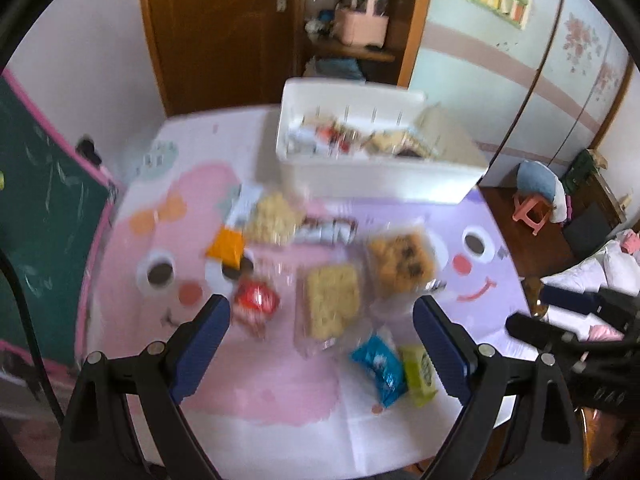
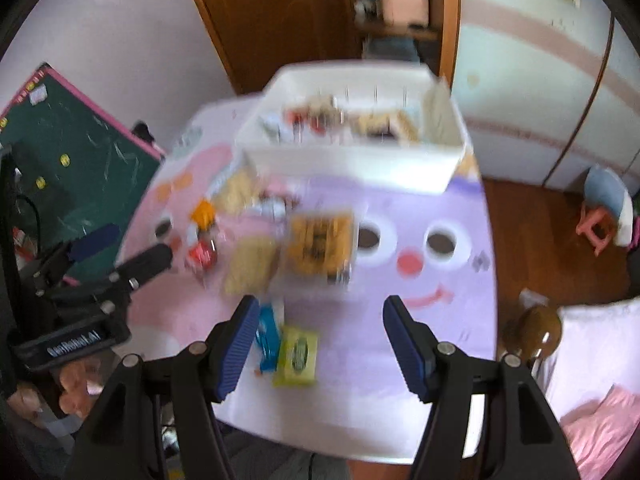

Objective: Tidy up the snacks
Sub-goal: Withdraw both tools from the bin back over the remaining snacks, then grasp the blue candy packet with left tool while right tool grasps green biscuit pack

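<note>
A white bin (image 1: 380,178) (image 2: 352,160) with several snacks inside stands at the far side of the table. Loose snacks lie in front of it: two pale rice-cake packs (image 1: 332,304) (image 1: 274,218), a brown cake pack (image 1: 400,266) (image 2: 318,244), an orange packet (image 1: 226,246), a red packet (image 1: 256,300) (image 2: 200,256), a blue packet (image 1: 380,368) (image 2: 267,338) and a green packet (image 1: 420,374) (image 2: 298,354). My left gripper (image 1: 322,312) is open and empty above the snacks. My right gripper (image 2: 320,312) is open and empty above the table's near side.
The table wears a pink and purple cartoon cloth (image 1: 256,392) (image 2: 420,312). A green chalkboard (image 1: 36,208) (image 2: 80,160) leans at the left. A wooden cabinet (image 1: 224,32) stands behind. A pink stool (image 1: 532,212) (image 2: 596,232) and bedding (image 2: 600,360) are at the right.
</note>
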